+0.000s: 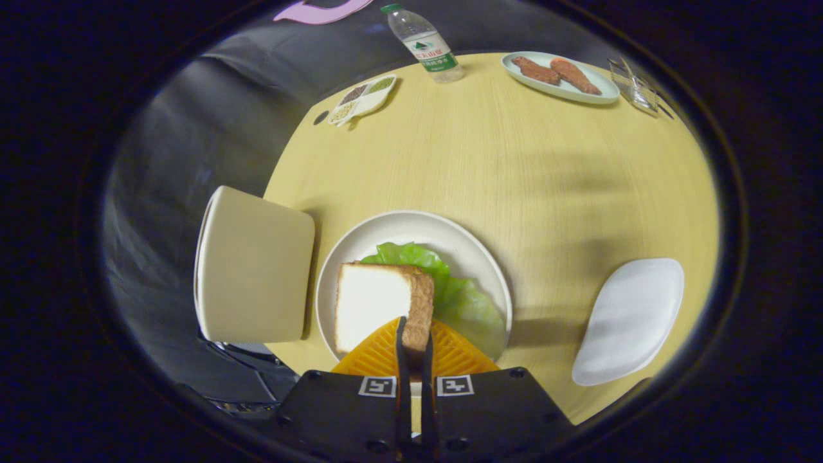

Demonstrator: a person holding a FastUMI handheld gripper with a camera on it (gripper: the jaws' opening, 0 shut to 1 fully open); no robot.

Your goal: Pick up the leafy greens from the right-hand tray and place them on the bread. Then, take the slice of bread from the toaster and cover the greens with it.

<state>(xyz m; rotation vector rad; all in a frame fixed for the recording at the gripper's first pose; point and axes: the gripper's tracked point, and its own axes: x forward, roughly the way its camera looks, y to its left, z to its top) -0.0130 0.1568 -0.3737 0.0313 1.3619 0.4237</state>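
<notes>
The gripper point(415, 334) clamps its fingers on the brown crust edge of a thick square bread slice point(373, 307), held upright above crinkled leafy greens point(466, 302) on a smooth round cream plate point(398, 231), with a rounded toaster point(254, 263) beside it on the pale wooden table point(514, 167).

Table point(488, 161): pale yellow wood grain, fine parallel lines.
Plate point(450, 235): cream, plain.
Greens point(463, 299): bright green, lighter along the veins.
Bread point(373, 308): white face, brown crust; gripper point(415, 334) fingers clamp the crust edge.
Toaster point(254, 267): cream-beige, plain.
Tray point(630, 318): white, unpatterned.
Far dish point(607, 95): pale bluish-white, holding two reddish-brown pieces point(556, 72).
Bottle point(424, 42): clear, green cap, green-and-white label.
Divided dish point(363, 99): white, with dark brown, green and possibly tan fillings; too small to be sure.
</notes>
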